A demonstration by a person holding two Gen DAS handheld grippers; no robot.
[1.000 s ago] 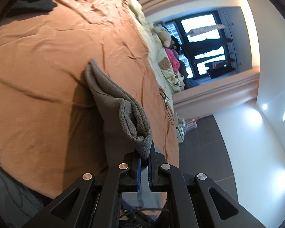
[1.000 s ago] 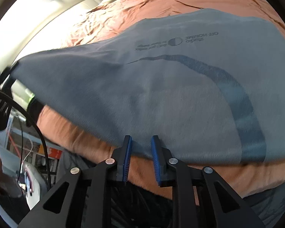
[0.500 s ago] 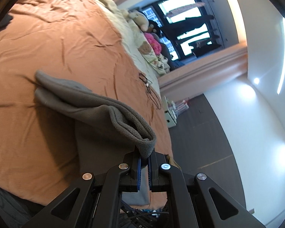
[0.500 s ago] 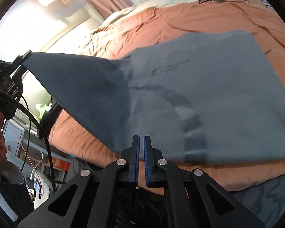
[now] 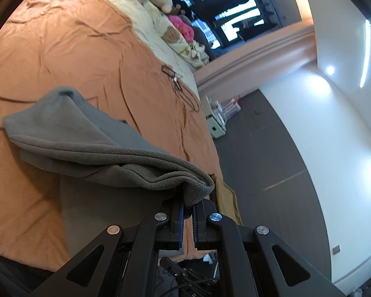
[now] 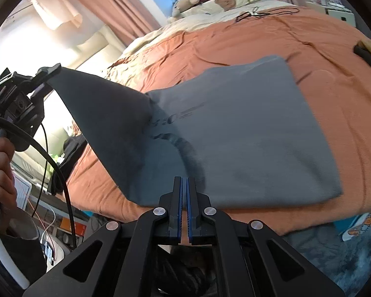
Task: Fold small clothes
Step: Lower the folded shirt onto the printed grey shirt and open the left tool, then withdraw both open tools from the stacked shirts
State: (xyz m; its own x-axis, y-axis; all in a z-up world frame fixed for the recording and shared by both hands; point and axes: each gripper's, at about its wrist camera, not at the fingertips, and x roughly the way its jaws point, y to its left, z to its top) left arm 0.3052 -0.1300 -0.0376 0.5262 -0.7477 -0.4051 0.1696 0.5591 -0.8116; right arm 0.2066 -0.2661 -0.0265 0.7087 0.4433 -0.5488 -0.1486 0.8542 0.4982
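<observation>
Hanging from left gripper (image 5: 188,206): grey garment (image 5: 91,153)

Grey garment (image 6: 247,133) on orange bedspread (image 6: 259,47), corner lifted

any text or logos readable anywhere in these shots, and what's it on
Nothing can be read for certain.
Dark print on the grey garment, right wrist view: a row of letters at its fold, blurred, partly covered by the lifted flap; unreadable.
Orange figure on a blue item below the bed's edge: a picture, no legible words.
Left wrist view: no text visible.
</observation>
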